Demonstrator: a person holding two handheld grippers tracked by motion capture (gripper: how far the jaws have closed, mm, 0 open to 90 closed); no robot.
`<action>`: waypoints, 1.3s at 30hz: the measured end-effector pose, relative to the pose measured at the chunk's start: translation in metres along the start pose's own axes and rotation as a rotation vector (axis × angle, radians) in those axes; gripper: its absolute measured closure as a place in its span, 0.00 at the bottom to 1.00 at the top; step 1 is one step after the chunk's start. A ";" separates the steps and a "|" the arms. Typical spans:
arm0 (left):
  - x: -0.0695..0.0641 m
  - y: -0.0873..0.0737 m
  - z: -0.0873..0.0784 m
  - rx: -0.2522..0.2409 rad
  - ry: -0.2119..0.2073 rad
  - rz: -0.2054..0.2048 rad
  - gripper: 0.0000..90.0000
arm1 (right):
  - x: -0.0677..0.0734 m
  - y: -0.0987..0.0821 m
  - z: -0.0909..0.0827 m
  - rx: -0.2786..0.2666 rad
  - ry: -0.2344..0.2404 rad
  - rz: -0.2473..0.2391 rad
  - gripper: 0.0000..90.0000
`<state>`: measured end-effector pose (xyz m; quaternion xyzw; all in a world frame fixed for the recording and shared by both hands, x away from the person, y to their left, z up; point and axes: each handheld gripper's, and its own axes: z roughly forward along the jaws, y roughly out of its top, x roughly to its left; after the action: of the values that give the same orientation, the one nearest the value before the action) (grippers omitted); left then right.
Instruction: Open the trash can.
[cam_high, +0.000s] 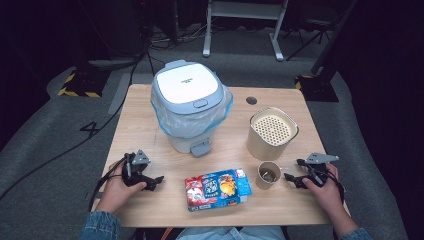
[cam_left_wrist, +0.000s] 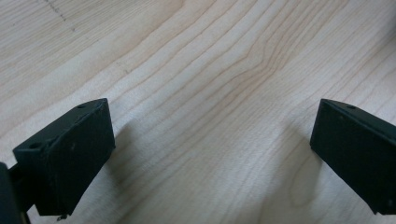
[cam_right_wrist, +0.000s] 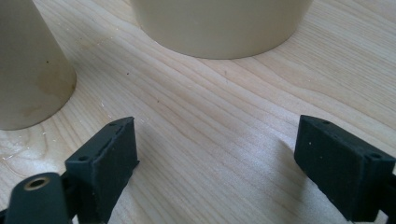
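A white pedal bin (cam_high: 189, 102) with a blue bag in it stands on the wooden table (cam_high: 150, 205). It is the biggest thing there. In front of the bin lies a flat snack packet (cam_high: 217, 189). To the right of the bin stands a tan pot with a holey lid (cam_high: 272, 132). A small paper cup (cam_high: 268, 174) sits just in front of that pot, with something small inside that is hard to make out.

The left gripper (cam_high: 151, 181) rests low on the table, left of the packet, and its jaws stand wide apart with only bare wood between them. The right gripper (cam_high: 291, 179) lies just beside the cup, pointing at it, but not touching. Its jaws are wide too, holding nothing. In the right gripper view the cup (cam_right_wrist: 28, 70) and pot (cam_right_wrist: 219, 25) are cut off at the top.
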<state>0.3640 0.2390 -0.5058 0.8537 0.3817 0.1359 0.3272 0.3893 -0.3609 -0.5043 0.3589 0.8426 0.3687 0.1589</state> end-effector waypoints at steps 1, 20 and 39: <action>-0.001 0.000 0.000 0.002 0.010 -0.003 0.00 | 0.000 0.000 0.000 0.000 0.001 0.000 0.15; -0.018 0.030 -0.052 -0.184 -0.146 0.006 0.78 | 0.000 0.000 0.000 0.000 0.001 0.000 0.15; -0.033 0.102 -0.103 -0.326 -0.207 0.096 0.78 | -0.002 -0.003 -0.005 -0.020 0.038 -0.037 0.29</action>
<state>0.3496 0.2107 -0.3607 0.8159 0.2778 0.1230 0.4918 0.3866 -0.3659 -0.5035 0.3345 0.8483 0.3808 0.1533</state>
